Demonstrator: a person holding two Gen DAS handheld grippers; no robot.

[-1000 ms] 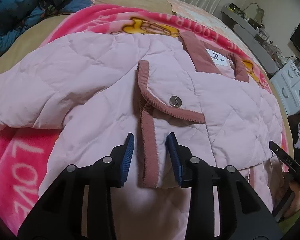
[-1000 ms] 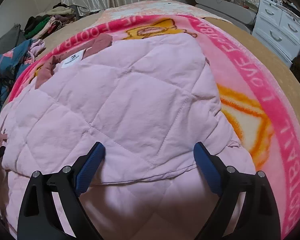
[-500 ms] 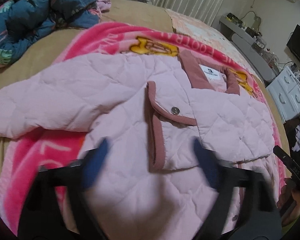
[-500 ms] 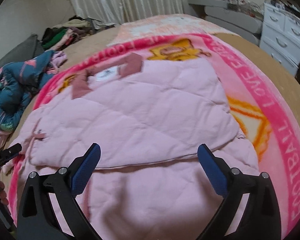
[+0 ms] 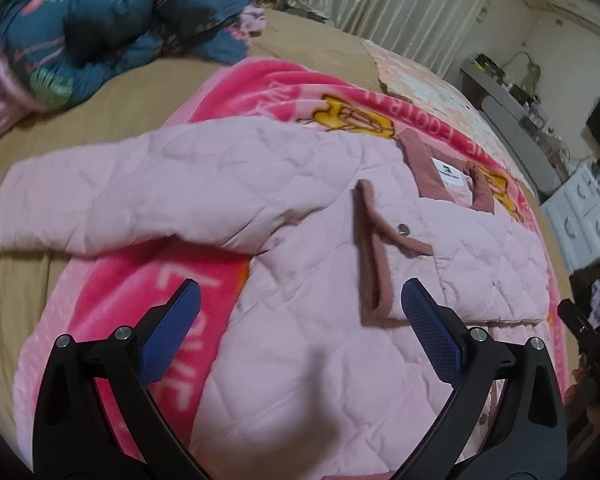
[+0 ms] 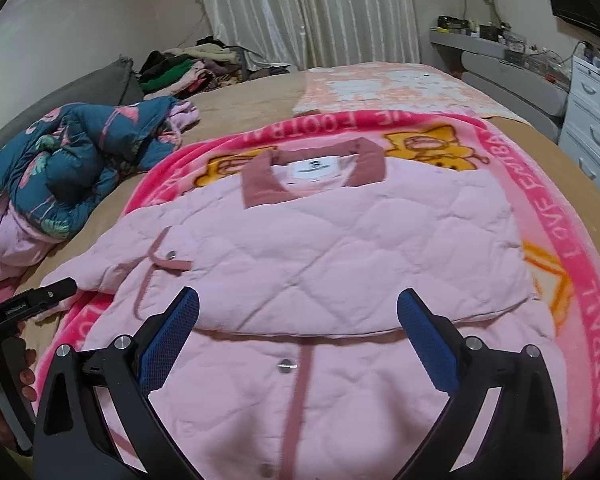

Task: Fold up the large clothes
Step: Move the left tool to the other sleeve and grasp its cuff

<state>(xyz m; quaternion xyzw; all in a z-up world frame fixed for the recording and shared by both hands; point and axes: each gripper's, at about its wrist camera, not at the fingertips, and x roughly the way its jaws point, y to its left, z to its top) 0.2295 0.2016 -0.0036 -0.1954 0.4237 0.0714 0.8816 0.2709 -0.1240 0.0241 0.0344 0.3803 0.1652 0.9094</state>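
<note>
A pale pink quilted jacket [image 5: 300, 240] with dusty-rose trim lies on a pink blanket [image 5: 140, 280] on the bed. Its right side is folded over the front; the left sleeve [image 5: 120, 200] lies spread out to the left. My left gripper [image 5: 300, 320] is open and empty, hovering above the jacket's lower front. My right gripper [image 6: 298, 328] is open and empty above the jacket [image 6: 320, 248], near the edge of the folded flap. The left gripper's tip shows in the right wrist view [image 6: 40, 298].
A blue patterned quilt [image 5: 100, 28] is heaped at the far left of the tan bed [image 5: 100, 112]. A clothes pile [image 6: 188, 68] lies by the curtains. White drawers [image 6: 592, 128] and a grey shelf [image 6: 500, 60] stand to the right.
My left gripper opened, let go of the jacket's front edge, and pulled back and up. My right gripper also drew back and rose, staying open. The folded flap stays on the jacket.
</note>
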